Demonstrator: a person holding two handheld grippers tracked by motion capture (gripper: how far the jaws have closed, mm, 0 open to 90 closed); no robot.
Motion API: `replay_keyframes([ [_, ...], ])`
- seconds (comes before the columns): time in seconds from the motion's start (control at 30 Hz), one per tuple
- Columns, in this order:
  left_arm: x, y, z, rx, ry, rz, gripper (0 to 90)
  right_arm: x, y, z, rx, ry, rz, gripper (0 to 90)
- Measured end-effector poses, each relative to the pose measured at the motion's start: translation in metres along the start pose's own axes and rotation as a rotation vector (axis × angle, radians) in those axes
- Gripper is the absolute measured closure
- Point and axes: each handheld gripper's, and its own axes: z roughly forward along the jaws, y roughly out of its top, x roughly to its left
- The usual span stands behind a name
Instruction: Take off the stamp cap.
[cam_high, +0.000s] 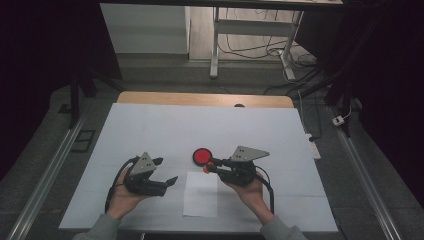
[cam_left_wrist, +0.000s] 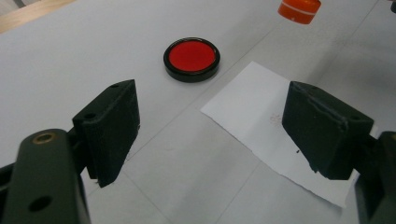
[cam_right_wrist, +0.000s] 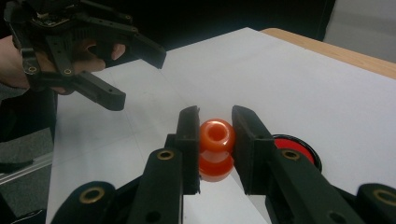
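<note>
A round black pad with a red centre (cam_high: 202, 156) (cam_left_wrist: 191, 57) (cam_right_wrist: 299, 150) lies on the white table cover (cam_high: 150, 130). Just in front of it is a white paper sheet (cam_high: 200, 194) (cam_left_wrist: 275, 121). My right gripper (cam_high: 209, 165) (cam_right_wrist: 215, 122) is shut on an orange knob-shaped stamp (cam_high: 205, 169) (cam_right_wrist: 215, 142) (cam_left_wrist: 299, 10), low over the table beside the pad's near right edge. My left gripper (cam_high: 167, 170) (cam_left_wrist: 210, 135) (cam_right_wrist: 140, 79) stands open left of the paper, nothing between its jaws.
A wooden table edge (cam_high: 205, 98) shows beyond the white cover. Behind it are desk legs (cam_high: 215, 45) and cables on the floor (cam_high: 260, 47). Metal rails (cam_high: 47, 175) run along both sides of the table.
</note>
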Motion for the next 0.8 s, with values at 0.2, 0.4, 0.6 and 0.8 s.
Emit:
replay_keyframes([
  [0.2,-0.003,0.006,0.006,0.006,-0.014,0.016,19.9,0.000,-0.001,0.001,0.002,0.002,0.002,72.3],
  [0.4,-0.007,0.010,0.013,0.016,-0.026,0.028,19.9,0.000,-0.001,0.001,-0.001,0.004,0.006,72.3],
  [0.6,-0.010,0.014,0.017,0.014,-0.055,0.025,19.8,0.000,0.000,0.001,-0.005,0.009,0.006,72.3],
  [0.8,-0.015,0.018,0.023,0.016,-0.064,0.036,19.9,0.000,-0.001,0.002,-0.006,0.013,0.009,72.3],
])
